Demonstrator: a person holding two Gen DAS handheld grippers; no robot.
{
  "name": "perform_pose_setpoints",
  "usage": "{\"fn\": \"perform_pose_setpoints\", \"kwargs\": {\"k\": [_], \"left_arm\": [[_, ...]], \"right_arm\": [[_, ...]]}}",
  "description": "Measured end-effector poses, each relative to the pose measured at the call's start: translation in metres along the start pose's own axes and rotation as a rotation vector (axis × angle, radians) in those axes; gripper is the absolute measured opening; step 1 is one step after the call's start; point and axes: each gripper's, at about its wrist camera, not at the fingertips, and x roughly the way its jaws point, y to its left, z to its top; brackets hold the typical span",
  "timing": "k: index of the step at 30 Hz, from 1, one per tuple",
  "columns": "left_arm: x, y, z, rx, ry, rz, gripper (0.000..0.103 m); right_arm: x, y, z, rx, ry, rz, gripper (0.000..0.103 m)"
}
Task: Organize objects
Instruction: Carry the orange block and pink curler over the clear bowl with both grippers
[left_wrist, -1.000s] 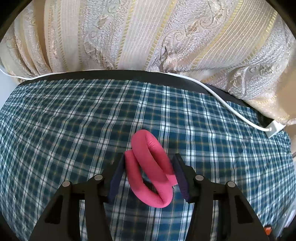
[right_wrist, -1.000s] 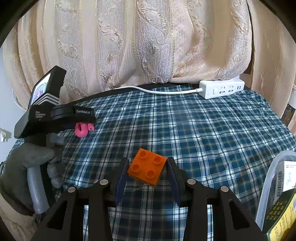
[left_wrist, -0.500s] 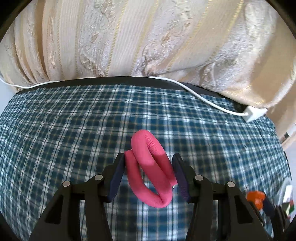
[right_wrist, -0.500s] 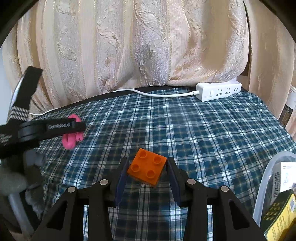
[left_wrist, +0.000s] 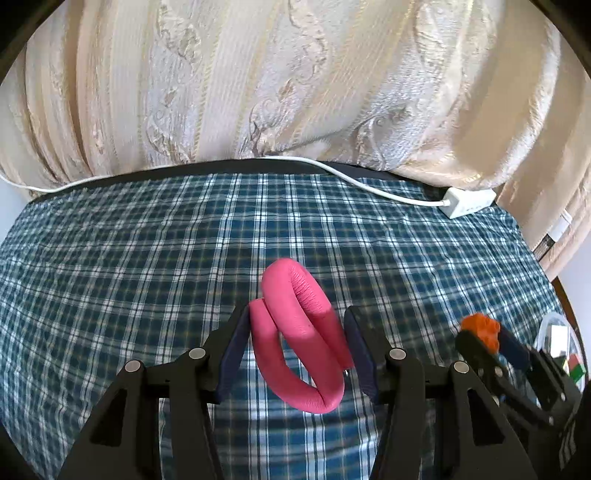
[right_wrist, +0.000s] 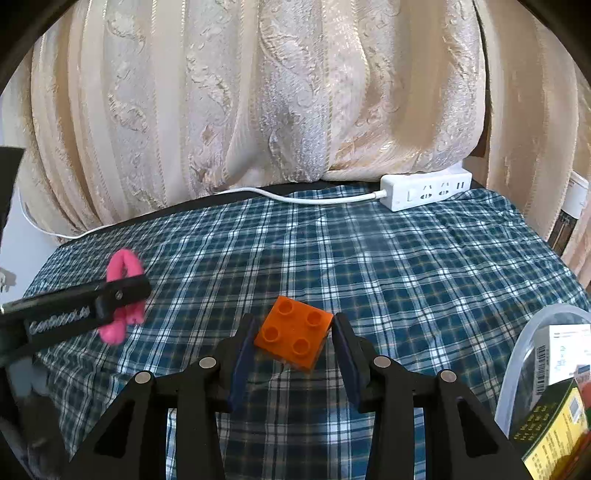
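nearing right gripper (left_wrist: 480, 341), pink ring (left_wrist: 299, 339)

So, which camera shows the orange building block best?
The right wrist view: the orange building block sits large and sharp between the right gripper fingers, all four studs visible. In the left wrist view the block is small and blurred near the right edge, partly hidden by that gripper.

A blue, white and dark-green plaid tablecloth (right_wrist: 406, 280) lies under everything. On it, a white plastic power strip (right_wrist: 424, 192); behind it, a cream and pale-gold damask curtain (right_wrist: 258, 110). Above it, a bright pink padded loop (left_wrist: 299, 339) and an orange studded plastic brick (right_wrist: 293, 334).
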Motion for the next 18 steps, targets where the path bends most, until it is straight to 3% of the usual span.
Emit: {"fn": "perform_pose_setpoints", "kwargs": {"k": [18], "left_arm": [[-0.031, -0.027, -0.023, 0.086, -0.040, -0.005, 0.054]], "right_arm": [[-0.028, -0.013, -0.005, 0.034, -0.070, -0.072, 0.044]]}}
